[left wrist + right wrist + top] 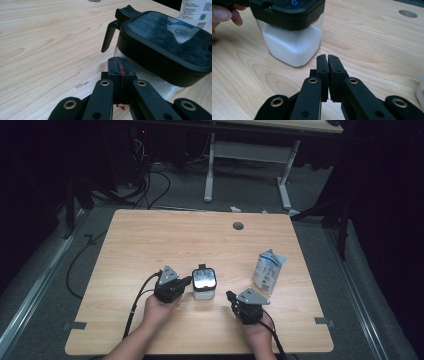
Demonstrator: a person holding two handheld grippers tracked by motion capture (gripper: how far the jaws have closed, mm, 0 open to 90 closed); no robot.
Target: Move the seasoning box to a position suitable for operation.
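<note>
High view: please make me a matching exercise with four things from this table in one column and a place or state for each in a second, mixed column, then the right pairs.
Things:
1. jar
2. white pouch
3. left gripper
4. round hole

Places or states:
A. in the table top, near the far edge
B. shut, its tip close beside the jar
C. between the two grippers, black lid on, white powder inside
D. beyond the right gripper, toward the table's right side

Pairs: 1-C, 2-D, 3-B, 4-A
</note>
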